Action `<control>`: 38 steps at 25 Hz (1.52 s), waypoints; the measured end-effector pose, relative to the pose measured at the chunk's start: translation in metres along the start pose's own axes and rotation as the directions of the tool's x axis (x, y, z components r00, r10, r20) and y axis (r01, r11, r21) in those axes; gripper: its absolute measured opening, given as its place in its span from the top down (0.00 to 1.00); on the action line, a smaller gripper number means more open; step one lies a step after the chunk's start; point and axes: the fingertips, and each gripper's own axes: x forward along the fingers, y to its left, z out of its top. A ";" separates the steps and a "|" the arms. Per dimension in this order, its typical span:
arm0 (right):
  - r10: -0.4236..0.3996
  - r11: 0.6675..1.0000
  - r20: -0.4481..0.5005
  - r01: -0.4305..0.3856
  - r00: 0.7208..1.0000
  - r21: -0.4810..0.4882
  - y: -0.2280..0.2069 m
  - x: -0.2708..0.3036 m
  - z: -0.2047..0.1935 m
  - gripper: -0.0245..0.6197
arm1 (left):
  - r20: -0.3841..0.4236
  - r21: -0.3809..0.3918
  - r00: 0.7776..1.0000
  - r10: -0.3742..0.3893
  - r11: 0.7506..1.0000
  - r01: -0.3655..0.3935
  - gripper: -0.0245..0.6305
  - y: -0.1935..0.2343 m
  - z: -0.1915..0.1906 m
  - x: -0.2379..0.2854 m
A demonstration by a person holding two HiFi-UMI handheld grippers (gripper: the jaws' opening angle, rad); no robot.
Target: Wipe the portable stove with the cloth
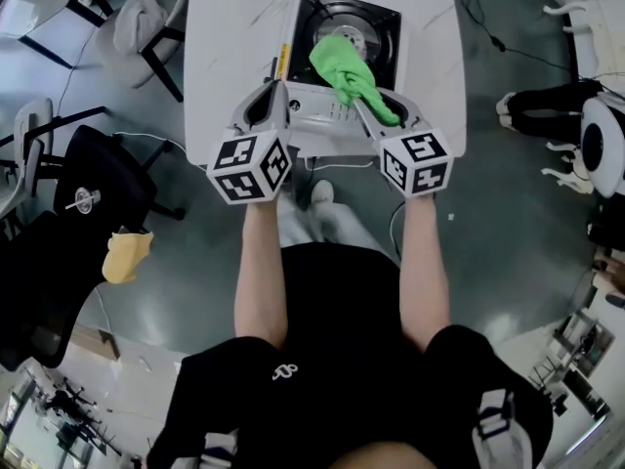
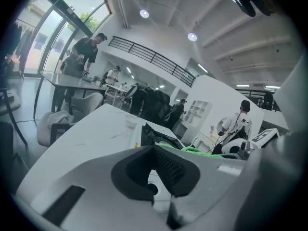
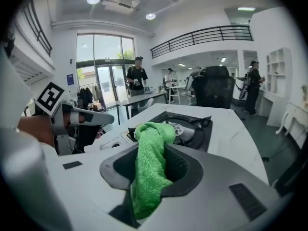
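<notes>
On the white table (image 1: 225,47) the portable stove (image 1: 383,27) lies straight ahead, the green cloth (image 1: 342,66) trails from its burner back into my right gripper (image 1: 376,110), which pinches its near end, while my left gripper (image 1: 268,101), pressed together on nothing, sits at the stove's front-left.

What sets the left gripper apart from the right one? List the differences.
The right gripper is clamped on the green cloth, which trails onto the portable stove; the left gripper is shut on nothing. The right gripper reaches over the stove's front; the left gripper sits at its near left corner. Both point at the stove.
</notes>
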 end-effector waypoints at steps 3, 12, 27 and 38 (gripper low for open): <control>-0.084 0.995 0.000 0.083 0.997 0.054 -0.022 -0.022 -0.009 0.81 | 0.023 -0.019 1.000 0.017 1.000 -0.016 0.96 -0.005 -0.005 -0.005; -0.192 0.980 0.122 0.185 0.974 0.069 -0.048 -0.081 -0.002 0.81 | 0.090 0.003 0.996 0.011 1.000 -0.012 0.96 -0.045 -0.014 -0.031; -0.161 0.987 0.477 0.147 0.864 0.066 -0.036 -0.172 0.093 0.81 | 0.267 0.215 0.963 -0.048 0.977 -0.011 0.96 -0.138 0.053 -0.064; -0.230 0.968 0.584 0.243 0.779 0.058 -0.042 -0.213 0.143 0.81 | 0.407 0.340 0.904 -0.130 0.940 -0.018 0.96 -0.204 0.111 -0.079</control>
